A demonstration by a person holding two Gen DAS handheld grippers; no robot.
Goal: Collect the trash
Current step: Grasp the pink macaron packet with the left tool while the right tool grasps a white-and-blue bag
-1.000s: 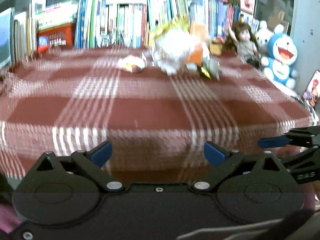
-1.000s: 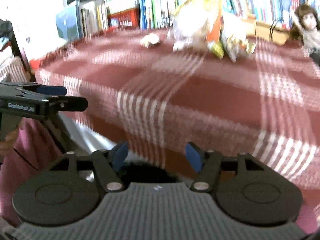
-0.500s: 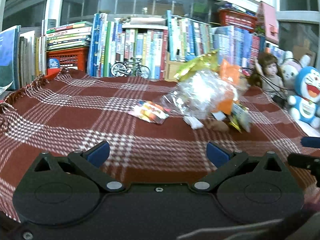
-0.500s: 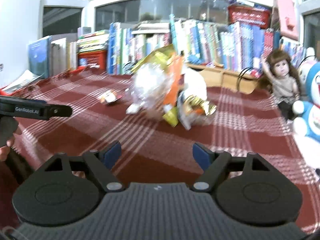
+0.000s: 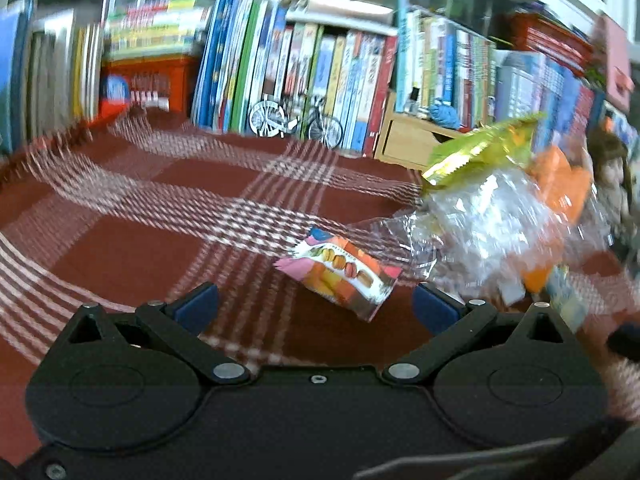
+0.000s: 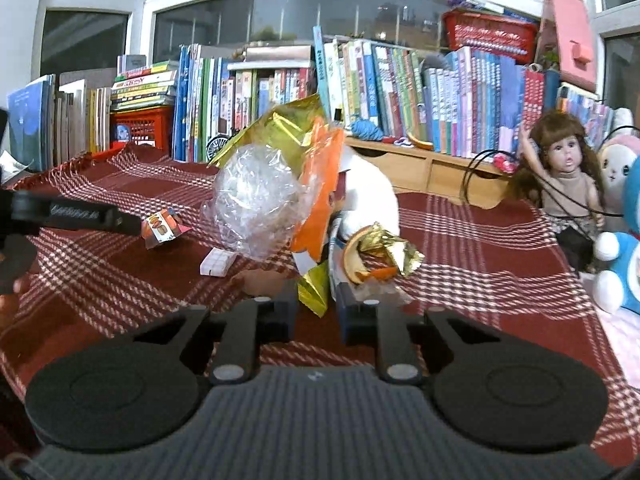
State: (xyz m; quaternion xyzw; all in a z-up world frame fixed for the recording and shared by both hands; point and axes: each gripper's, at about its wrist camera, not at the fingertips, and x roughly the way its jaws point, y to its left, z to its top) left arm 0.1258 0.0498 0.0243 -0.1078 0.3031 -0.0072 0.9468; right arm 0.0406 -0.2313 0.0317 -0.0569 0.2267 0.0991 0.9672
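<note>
A heap of trash lies on the red plaid cloth (image 6: 480, 248): a crumpled clear plastic bag (image 6: 256, 200), a large gold wrapper (image 6: 280, 128), an orange wrapper (image 6: 320, 196), orange peel (image 6: 354, 260) and crumpled gold foil (image 6: 394, 252). My right gripper (image 6: 316, 310) has its fingers drawn close around a small gold foil piece (image 6: 314, 288) at the heap's near edge. A macaron snack wrapper (image 5: 340, 276) lies flat, left of the clear bag (image 5: 492, 232). My left gripper (image 5: 316, 308) is open, with that wrapper just ahead between its fingertips.
A small white block (image 6: 218, 266) lies beside the heap. Books line the back (image 6: 400, 80), with a wooden drawer box (image 6: 420, 168) and toy bicycle (image 5: 296, 124). A doll (image 6: 568, 168) and blue plush (image 6: 624, 256) sit at right.
Both grippers moved forward over the table to the trash. The right one narrowed from wide open onto the gold foil piece. The left one came up to the macaron wrapper, still open.
</note>
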